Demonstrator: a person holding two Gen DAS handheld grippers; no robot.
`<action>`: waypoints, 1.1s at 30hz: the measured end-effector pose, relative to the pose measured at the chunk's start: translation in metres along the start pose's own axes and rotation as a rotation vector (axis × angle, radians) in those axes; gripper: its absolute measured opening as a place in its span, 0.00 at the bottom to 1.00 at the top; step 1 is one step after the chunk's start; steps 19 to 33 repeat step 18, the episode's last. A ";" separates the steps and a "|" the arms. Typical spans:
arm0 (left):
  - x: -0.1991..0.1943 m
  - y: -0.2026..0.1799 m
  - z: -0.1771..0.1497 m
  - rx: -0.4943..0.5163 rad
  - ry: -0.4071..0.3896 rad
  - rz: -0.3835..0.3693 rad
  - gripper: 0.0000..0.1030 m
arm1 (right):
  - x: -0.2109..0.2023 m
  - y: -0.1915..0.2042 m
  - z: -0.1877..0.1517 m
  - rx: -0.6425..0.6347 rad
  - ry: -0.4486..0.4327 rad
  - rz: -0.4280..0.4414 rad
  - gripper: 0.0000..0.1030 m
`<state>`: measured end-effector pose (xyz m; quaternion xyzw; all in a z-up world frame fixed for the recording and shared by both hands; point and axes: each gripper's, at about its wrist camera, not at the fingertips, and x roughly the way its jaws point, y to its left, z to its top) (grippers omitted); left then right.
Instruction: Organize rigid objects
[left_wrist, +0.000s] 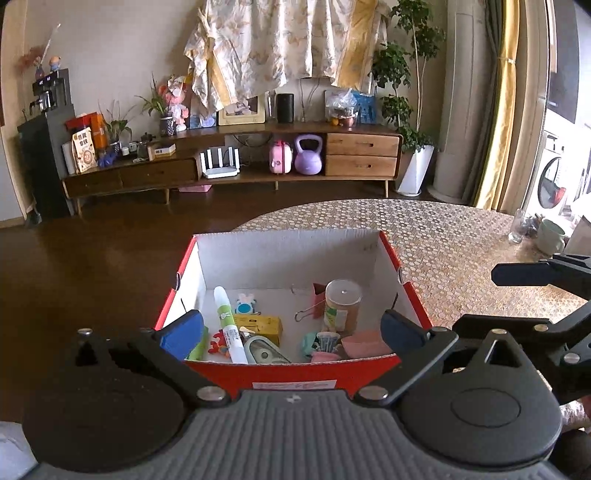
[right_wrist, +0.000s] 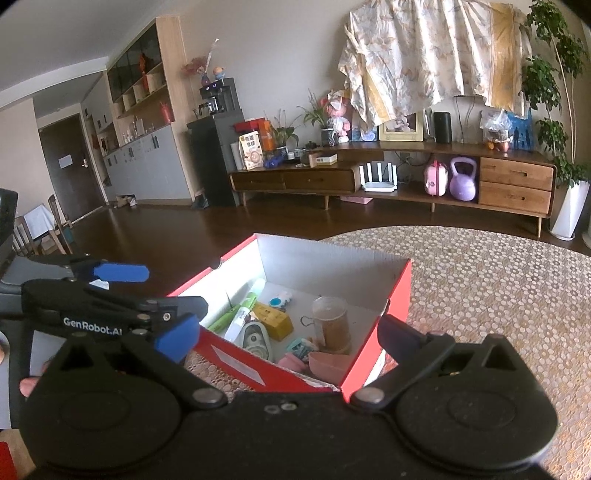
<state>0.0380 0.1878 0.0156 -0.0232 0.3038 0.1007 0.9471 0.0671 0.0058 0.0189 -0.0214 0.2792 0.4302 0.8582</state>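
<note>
Sorting looks close to its end, judging by how full the box (left_wrist: 291, 373) is and how bare the desk (left_wrist: 461, 251) around it.

Left wrist view: the left claw (left_wrist: 291, 328) is spread wide with nothing between its blue pads, poised just over the near wall of the box. Straight ahead of it, inside, lie a white marker (left_wrist: 229, 325), a yellow carton (left_wrist: 260, 326), a tape dispenser (left_wrist: 264, 350) and a small red toy (left_wrist: 218, 345); toward its right pad stand a clear jar (left_wrist: 341, 306), a binder clip (left_wrist: 312, 308) and a pink dish (left_wrist: 364, 343). Off to the right, part of the other claw shows above the desk. A mug (left_wrist: 550, 236) sits at the desk's far right edge.

Right wrist view: the right claw (right_wrist: 291, 332) is also spread and empty, aimed at the box corner (right_wrist: 341, 387). The left claw (right_wrist: 147, 301) hangs to its left, beside the box's red wall. The same jar (right_wrist: 330, 325), carton (right_wrist: 273, 321) and dispenser (right_wrist: 256, 339) rest ahead, loosely heaped, not in rows.

Next, I judge, either claw must find a stray item outside the box, or tidy the heap inside.
</note>
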 end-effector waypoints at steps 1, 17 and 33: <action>-0.001 -0.001 0.000 0.001 -0.001 0.002 1.00 | 0.000 0.000 0.000 0.003 0.002 0.002 1.00; -0.004 0.000 0.000 -0.023 -0.002 0.047 1.00 | -0.009 -0.012 -0.005 0.017 0.005 -0.011 1.00; -0.004 -0.001 0.000 -0.023 0.000 0.044 1.00 | -0.011 -0.016 -0.006 0.020 0.004 -0.022 1.00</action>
